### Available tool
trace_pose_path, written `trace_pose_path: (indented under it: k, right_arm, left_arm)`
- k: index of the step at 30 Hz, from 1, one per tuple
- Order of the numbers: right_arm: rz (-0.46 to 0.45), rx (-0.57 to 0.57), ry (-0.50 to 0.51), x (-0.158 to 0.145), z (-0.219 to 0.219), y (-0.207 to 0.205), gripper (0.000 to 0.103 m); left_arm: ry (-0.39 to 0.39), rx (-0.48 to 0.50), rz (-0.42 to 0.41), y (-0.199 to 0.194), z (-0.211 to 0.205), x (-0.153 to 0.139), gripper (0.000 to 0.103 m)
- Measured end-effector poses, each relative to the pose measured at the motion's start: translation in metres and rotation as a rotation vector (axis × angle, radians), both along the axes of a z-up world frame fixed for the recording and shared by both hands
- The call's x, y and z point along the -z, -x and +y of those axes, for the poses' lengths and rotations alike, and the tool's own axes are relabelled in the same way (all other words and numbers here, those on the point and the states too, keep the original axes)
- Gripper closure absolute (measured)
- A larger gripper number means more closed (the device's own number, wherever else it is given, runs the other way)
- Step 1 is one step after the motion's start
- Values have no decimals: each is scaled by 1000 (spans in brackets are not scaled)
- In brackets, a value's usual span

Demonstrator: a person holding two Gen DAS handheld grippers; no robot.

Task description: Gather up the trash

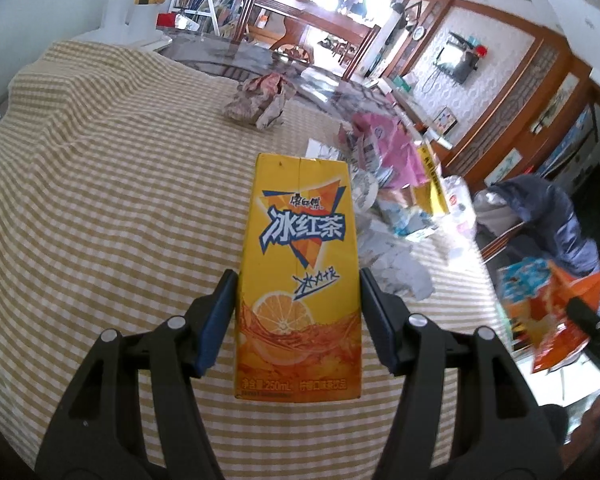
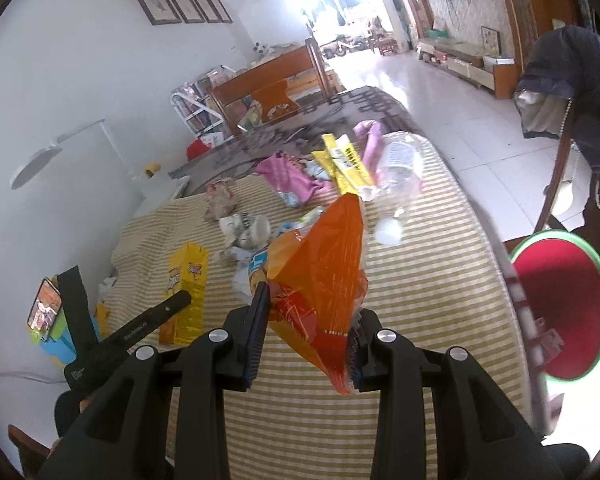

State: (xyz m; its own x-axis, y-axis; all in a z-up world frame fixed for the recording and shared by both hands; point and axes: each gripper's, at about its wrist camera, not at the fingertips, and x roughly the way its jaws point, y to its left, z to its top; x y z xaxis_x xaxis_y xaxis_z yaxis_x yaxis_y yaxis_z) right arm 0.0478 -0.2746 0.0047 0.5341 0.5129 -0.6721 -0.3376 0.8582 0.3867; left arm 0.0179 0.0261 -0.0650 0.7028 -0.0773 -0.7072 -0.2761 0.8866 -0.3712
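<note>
**Both my jaws carry trash above the striped desk**

My left gripper (image 1: 298, 316) holds a yellow iced tea carton (image 1: 298, 264), its blue pads pressed against the carton's two narrow sides. The carton stands upright between the jaws, printed front toward the camera, lifted clear of the desk (image 1: 100, 200) below it. In my right wrist view the same carton (image 2: 186, 292) shows at the left with one black finger of that gripper across it.

My right gripper (image 2: 308, 328) is clamped nearly closed on an orange snack bag (image 2: 324, 276). The bag is crumpled and sticks up and forward from between the pads, raised above the cloth. In the left wrist view this bag (image 1: 552, 320) appears blurred at the right edge.

The desk is covered with a tan and white checked cloth. More trash lies on it further ahead: a ball of crumpled brownish paper (image 1: 258, 100), grey-white crumpled paper (image 1: 396, 272), a pink wrapper (image 2: 290, 178), a long yellow wrapper (image 2: 346, 164) and a clear plastic bottle (image 2: 400, 168) lying on its side, its white cap (image 2: 388, 232) near it.

To the right of the desk, lower down, sits a round red bin with a green rim (image 2: 560, 308). A dark jacket (image 2: 572, 80) hangs over a chair beyond it.
</note>
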Motion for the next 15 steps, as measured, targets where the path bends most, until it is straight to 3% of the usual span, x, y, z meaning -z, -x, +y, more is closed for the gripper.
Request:
trace_pose_path:
  k: [8, 15]
  right_arm:
    - [-1, 77, -53, 0, -46, 3, 70]
    - [18, 193, -109, 5, -105, 7, 70]
  left_arm:
    - [-106, 45, 62, 6, -20, 6, 45]
    - [-178, 116, -2, 14, -58, -23, 45]
